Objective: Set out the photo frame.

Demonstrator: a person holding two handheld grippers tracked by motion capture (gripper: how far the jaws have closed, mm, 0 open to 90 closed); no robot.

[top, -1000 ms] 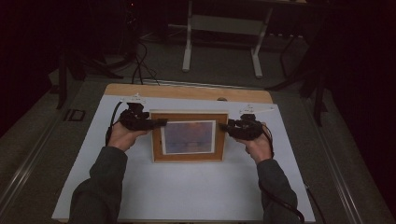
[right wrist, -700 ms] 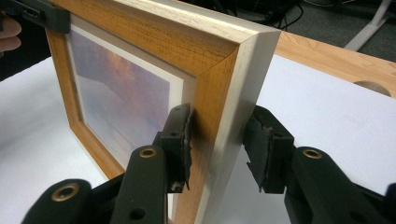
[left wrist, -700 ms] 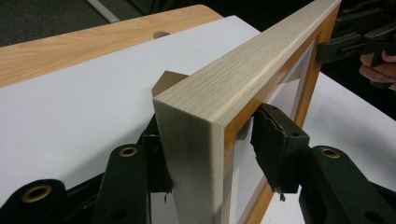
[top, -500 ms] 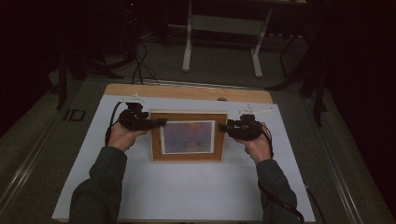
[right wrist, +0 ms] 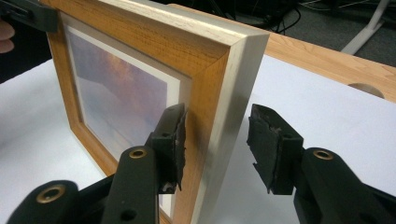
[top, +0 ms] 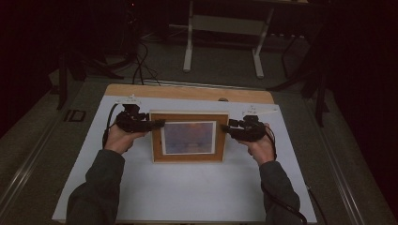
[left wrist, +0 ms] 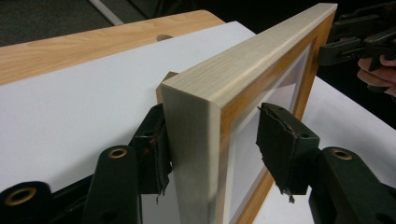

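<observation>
Picture frame (top: 189,137) stands upright on the white sheet (top: 187,187), its 2 side rails each sitting between a gripper's fingers. Left gripper (left wrist: 212,140): jaws just been opening, back pad touching or nearly touching the rail's rear, front pad clear of the glass side, so no pinch. Right gripper (right wrist: 215,144): also just been opening, rail between the fingers, inner pad at or close to the front face, outer pad well off, no pinch either.

Risks, as I judge them:
- Frame looks to rest on a rear stand; if that isn't seated, it tips once both grips are off.
- Pulling grippers back w/ a pad dragging the rail could twist or topple it.
- Frayed pad (left wrist: 280,140) could snag the edge.
</observation>
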